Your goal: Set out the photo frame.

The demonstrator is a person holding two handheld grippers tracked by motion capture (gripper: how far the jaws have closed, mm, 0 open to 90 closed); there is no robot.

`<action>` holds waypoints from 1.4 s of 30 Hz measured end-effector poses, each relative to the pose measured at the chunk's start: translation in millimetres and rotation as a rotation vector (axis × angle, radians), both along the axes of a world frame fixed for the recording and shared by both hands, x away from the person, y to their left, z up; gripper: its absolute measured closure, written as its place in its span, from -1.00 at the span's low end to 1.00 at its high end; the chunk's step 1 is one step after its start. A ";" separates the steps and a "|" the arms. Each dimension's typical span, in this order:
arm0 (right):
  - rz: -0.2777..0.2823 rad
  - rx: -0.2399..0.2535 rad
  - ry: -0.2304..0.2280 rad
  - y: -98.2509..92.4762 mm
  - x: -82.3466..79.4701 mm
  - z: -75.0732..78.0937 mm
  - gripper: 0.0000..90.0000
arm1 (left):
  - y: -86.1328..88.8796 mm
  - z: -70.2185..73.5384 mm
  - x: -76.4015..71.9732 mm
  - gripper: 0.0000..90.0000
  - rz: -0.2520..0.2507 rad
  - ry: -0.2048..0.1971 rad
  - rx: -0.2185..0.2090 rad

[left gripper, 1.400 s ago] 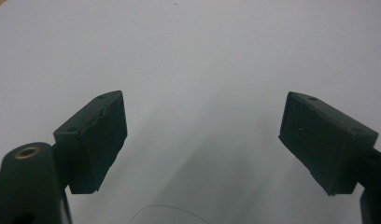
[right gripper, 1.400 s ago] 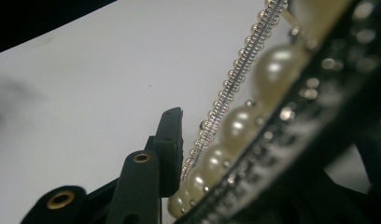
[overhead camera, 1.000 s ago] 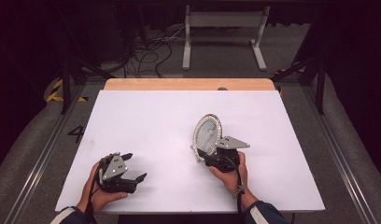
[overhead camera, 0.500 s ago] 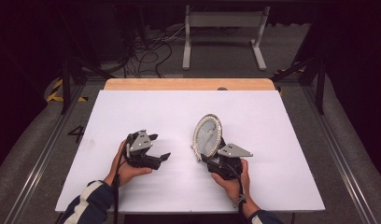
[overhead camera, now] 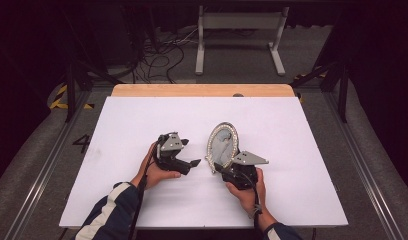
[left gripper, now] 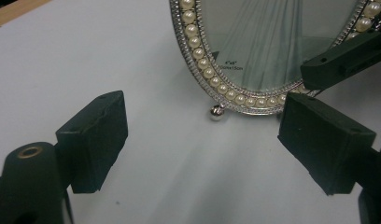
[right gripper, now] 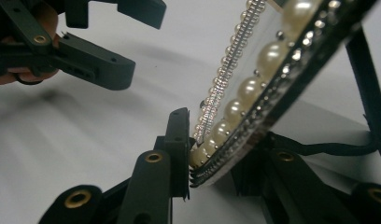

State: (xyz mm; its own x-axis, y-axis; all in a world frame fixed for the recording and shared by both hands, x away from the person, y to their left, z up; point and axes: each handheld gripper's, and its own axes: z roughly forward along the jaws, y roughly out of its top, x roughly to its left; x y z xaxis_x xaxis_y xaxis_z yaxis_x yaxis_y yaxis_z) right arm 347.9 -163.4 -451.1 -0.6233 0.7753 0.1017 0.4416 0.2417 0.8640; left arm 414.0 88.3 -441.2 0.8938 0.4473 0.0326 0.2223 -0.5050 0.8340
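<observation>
An oval picture frame [overhead camera: 223,142] with a pearl rim stands tilted on the white table [overhead camera: 142,120]. My right gripper [overhead camera: 217,167] holds its lower edge from the near side. In the right gripper view the jaws have just been closing and now sit on either side of the frame [right gripper: 268,70], one pad against the pearls and the other behind the back. My left gripper [overhead camera: 191,153] stands open just left of the frame, nothing between its jaws. In the left gripper view the frame [left gripper: 272,42] and its small ball foot [left gripper: 217,113] lie close ahead of the left gripper [left gripper: 209,140].
The table's far edge is a bare wooden strip [overhead camera: 202,90]. Beyond it on the floor are a metal stand [overhead camera: 239,22] and loose cables [overhead camera: 162,50]. Rails run along both sides of the table.
My left gripper has moved right across the table, from near the front left to just beside the frame. The right hand and the frame have stayed in place.
</observation>
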 end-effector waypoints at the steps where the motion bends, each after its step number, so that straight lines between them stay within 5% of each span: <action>1: 0.013 -0.001 0.005 -1.5 0.8 0.6 0.61 | -3.8 -0.2 0.0 -0.63 -0.012 -0.007 0.012; 11: 0.097 0.016 0.046 -13.2 5.8 2.4 0.68 | -28.3 -6.3 6.8 -0.62 -0.062 0.004 0.027; 14: 0.075 -0.003 0.038 -13.9 3.4 3.3 0.27 | -30.0 -6.2 13.1 -0.63 -0.060 0.018 0.002; 20: 0.077 -0.034 0.001 -21.2 -9.8 12.8 0.11 | -32.7 -1.8 14.5 -0.58 -0.052 0.012 -0.058; 26: 0.017 0.000 -0.041 -36.0 -26.3 18.5 0.30 | -39.4 1.6 14.6 -0.52 -0.065 -0.017 -0.064; 34: -0.033 0.021 -0.117 -39.8 -36.7 29.3 0.58 | -39.6 1.8 20.1 -0.38 -0.068 0.022 -0.083; 42: -0.040 0.028 -0.124 -38.4 -33.3 30.6 0.74 | -35.7 3.6 18.6 -0.23 -0.058 0.042 -0.071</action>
State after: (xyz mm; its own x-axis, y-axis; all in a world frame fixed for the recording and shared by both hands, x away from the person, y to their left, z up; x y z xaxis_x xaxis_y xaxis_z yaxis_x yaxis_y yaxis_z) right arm 314.5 -201.8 -420.5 -0.6013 0.7976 0.0479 0.3398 0.2009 0.9188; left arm 432.5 52.6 -437.6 0.9180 0.3951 -0.0354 0.2303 -0.4580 0.8586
